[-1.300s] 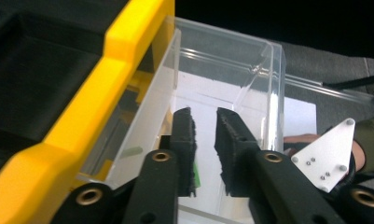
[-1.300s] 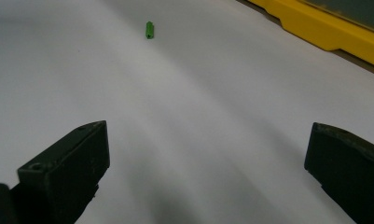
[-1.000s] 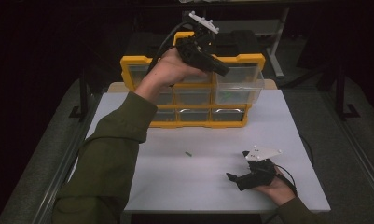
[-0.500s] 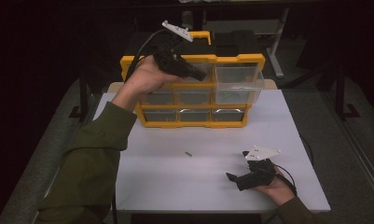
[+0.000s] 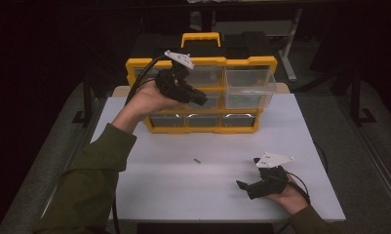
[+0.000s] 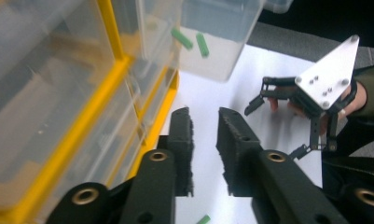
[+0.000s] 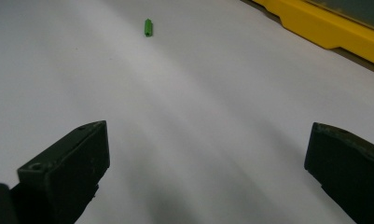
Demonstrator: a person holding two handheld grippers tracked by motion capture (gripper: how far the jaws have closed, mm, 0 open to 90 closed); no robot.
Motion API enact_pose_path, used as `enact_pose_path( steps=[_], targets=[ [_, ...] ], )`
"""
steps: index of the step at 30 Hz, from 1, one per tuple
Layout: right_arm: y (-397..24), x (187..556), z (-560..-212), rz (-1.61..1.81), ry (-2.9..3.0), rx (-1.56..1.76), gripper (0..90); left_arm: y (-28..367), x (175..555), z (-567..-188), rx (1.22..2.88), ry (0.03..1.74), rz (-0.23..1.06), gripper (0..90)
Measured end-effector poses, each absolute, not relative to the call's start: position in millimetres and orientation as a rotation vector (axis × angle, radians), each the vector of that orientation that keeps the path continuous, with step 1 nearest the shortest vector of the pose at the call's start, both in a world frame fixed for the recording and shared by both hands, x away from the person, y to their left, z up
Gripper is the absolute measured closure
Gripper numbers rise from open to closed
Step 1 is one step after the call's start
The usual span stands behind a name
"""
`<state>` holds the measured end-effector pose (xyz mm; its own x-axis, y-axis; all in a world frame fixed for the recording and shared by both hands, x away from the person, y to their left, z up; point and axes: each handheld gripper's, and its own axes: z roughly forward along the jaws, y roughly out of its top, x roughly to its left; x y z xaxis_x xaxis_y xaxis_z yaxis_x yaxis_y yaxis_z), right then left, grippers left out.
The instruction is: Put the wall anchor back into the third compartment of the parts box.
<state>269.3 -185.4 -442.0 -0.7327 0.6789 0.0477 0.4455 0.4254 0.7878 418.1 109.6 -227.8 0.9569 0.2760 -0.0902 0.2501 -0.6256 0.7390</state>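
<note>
The left claw (image 5: pixel 203 99), a little open and holding nothing, should drop slowly to the green peg (image 5: pixel 197 160) on the table (image 5: pixel 290 126), probably its target, while the right claw (image 5: pixel 243 185) waits wide open.

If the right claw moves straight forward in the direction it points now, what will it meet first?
Probably the small green peg on the white table. In the right gripper view it lies ahead, a little left of the line between the open jaws, so the right claw might pass beside it. Nothing else lies in between.
</note>
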Motion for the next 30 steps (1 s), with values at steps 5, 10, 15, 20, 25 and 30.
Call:
enact_pose_path(
  steps=[5,10,15,20,25,30],
  targets=[
    [-185,269,-442,1.202,2.405,0.975,0.0,112,414,-245,2.288,0.371,0.039,59.2],
    [-185,269,-442,1.202,2.405,0.973,0.0,114,410,-260,2.274,0.383,0.014,51.7],
    [-185,269,-442,1.202,2.406,0.973,0.0,114,405,-279,2.289,0.366,0.007,43.6],
    [-185,269,-442,1.201,2.406,0.972,0.0,115,401,-298,2.285,0.351,-0.005,38.3],
    [-185,269,-442,1.200,2.407,0.973,0.0,117,399,-313,2.292,0.336,-0.014,28.3],
    [-185,270,-443,1.198,2.407,0.971,0.0,121,397,-334,2.295,0.331,-0.029,23.7]
  ],
)
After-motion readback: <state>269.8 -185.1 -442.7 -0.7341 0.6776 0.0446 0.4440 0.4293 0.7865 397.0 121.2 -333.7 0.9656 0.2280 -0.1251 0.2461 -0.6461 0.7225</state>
